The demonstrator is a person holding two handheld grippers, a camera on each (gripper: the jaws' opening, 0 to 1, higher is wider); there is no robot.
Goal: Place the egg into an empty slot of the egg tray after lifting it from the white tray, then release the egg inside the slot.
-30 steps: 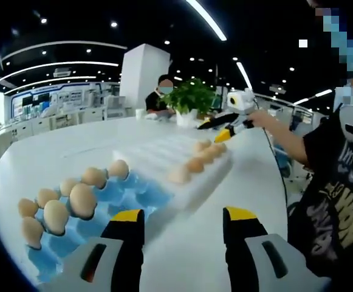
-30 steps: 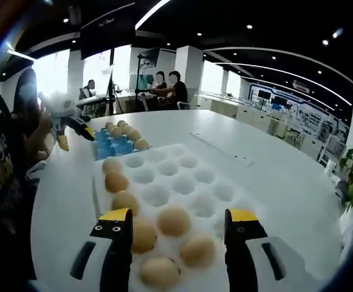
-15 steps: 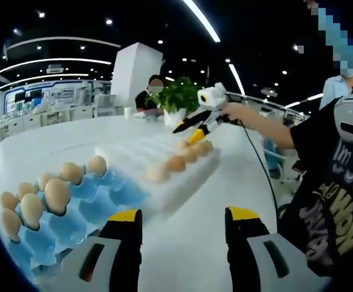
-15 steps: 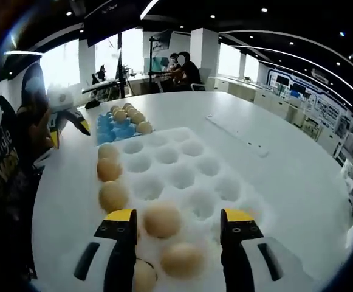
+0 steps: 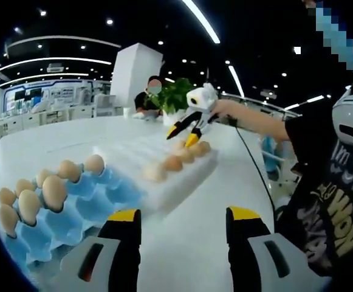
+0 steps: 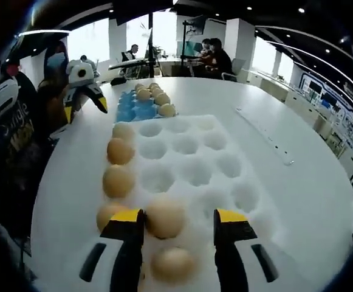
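The white tray (image 6: 194,170) lies on the table, with brown eggs down its left column and at its near end. My right gripper (image 6: 177,222) is open low over that near end. One egg (image 6: 164,217) sits between its jaws, close to the left one, and another egg (image 6: 173,264) lies nearer the camera. The blue egg tray (image 6: 133,111) stands beyond, with several eggs and some bare slots. In the left gripper view, my left gripper (image 5: 182,222) is open and holds nothing, near the blue egg tray (image 5: 73,210). The right gripper (image 5: 181,139) hangs over the white tray (image 5: 140,152).
The white table (image 6: 298,201) is round, and a thin flat strip (image 6: 264,134) lies on it. A potted plant (image 5: 176,97) stands at its far side. A person in a black shirt (image 5: 328,201) stands by the table edge. People sit at desks (image 6: 212,55) behind.
My right gripper has moved forward and down over the white tray's near eggs, so one egg now sits between its jaws. The left gripper's view has shifted only slightly.
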